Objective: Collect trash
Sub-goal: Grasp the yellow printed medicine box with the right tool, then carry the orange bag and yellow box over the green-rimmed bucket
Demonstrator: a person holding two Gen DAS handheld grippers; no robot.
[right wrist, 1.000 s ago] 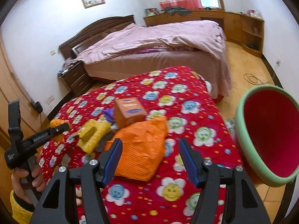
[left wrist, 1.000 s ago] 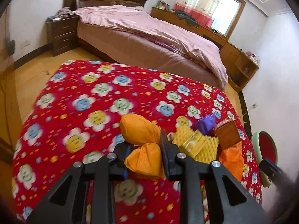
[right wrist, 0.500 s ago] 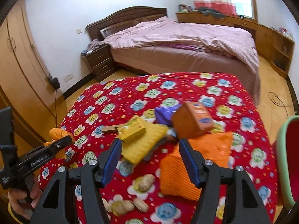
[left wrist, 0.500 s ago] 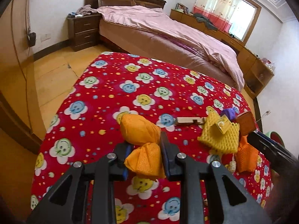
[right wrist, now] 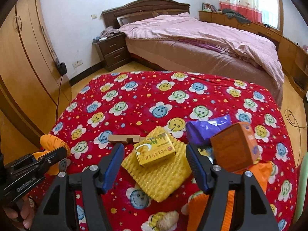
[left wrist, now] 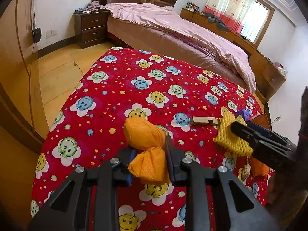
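My left gripper (left wrist: 149, 159) is shut on a crumpled orange net bag (left wrist: 144, 134) and holds it above the red flowered cloth (left wrist: 119, 100). It also shows at the left of the right wrist view (right wrist: 52, 154). My right gripper (right wrist: 155, 165) is open and empty, its jaws either side of a small yellow carton (right wrist: 154, 153) lying on a yellow foam net (right wrist: 159, 179). Beside them lie a purple wrapper (right wrist: 207, 127), a brown-orange box (right wrist: 233, 150), an orange bag (right wrist: 259, 175) and a cardboard strip (right wrist: 123, 139). The right gripper shows at the right of the left wrist view (left wrist: 259, 140).
Peanuts (left wrist: 245, 170) lie on the cloth near the front. The green rim of a bin (right wrist: 302, 188) shows at the far right edge. A bed (right wrist: 202, 44), nightstand (right wrist: 113, 52) and wardrobe (right wrist: 23, 67) stand behind on the wooden floor.
My right gripper has swung left from the orange bag and the bin to over the yellow carton. My left gripper kept its hold on the orange net bag and drew back left.
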